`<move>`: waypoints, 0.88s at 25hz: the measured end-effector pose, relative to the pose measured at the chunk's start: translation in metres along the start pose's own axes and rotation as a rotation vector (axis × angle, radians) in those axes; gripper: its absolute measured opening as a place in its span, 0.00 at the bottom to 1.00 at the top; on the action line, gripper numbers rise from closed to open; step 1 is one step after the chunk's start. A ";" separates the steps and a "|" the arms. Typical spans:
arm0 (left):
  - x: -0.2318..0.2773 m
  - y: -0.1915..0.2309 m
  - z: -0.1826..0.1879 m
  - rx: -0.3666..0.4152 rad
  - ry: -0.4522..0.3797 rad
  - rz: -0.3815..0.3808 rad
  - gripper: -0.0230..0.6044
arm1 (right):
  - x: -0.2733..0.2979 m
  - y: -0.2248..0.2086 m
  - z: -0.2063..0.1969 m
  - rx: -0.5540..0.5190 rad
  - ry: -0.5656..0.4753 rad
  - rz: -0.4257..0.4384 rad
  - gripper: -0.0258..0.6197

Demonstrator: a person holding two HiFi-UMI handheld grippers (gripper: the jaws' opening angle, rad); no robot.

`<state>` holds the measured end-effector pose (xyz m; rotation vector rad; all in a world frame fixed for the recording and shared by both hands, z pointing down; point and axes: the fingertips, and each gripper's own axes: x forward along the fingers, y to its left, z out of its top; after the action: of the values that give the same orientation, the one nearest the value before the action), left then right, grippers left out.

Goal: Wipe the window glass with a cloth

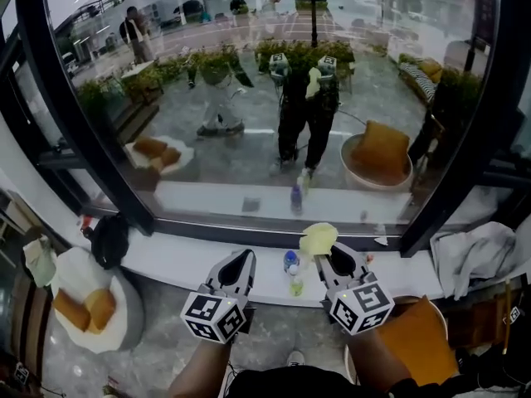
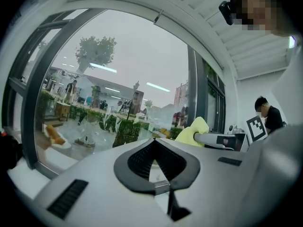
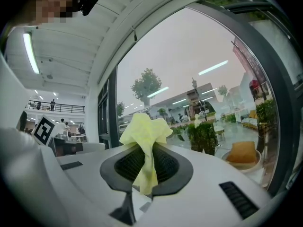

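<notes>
The window glass fills the upper head view, framed in black, with my own reflection in it. My right gripper is shut on a yellow cloth, which bunches out past the jaw tips just short of the sill. In the right gripper view the yellow cloth stands up between the closed jaws of the right gripper. My left gripper hangs beside it, jaws together and holding nothing. In the left gripper view, the left gripper shows closed, with the yellow cloth off to the right.
A white sill runs under the glass. A small bottle stands on it between the grippers. A black bag lies at the sill's left, a white garment at its right. Round seats with orange cushions sit below.
</notes>
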<state>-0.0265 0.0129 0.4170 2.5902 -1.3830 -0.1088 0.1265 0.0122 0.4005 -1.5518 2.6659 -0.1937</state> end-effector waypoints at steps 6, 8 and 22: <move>0.024 -0.003 0.005 0.022 0.013 0.001 0.05 | 0.011 -0.018 0.007 0.015 -0.012 0.007 0.13; 0.032 -0.003 0.009 0.030 0.013 -0.005 0.05 | 0.016 -0.023 0.011 0.014 -0.020 0.005 0.13; 0.076 0.044 0.019 0.014 0.013 -0.078 0.05 | 0.082 -0.026 0.022 -0.014 -0.028 -0.048 0.13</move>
<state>-0.0229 -0.0769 0.4099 2.6526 -1.2829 -0.0941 0.1106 -0.0734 0.3835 -1.6111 2.6161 -0.1541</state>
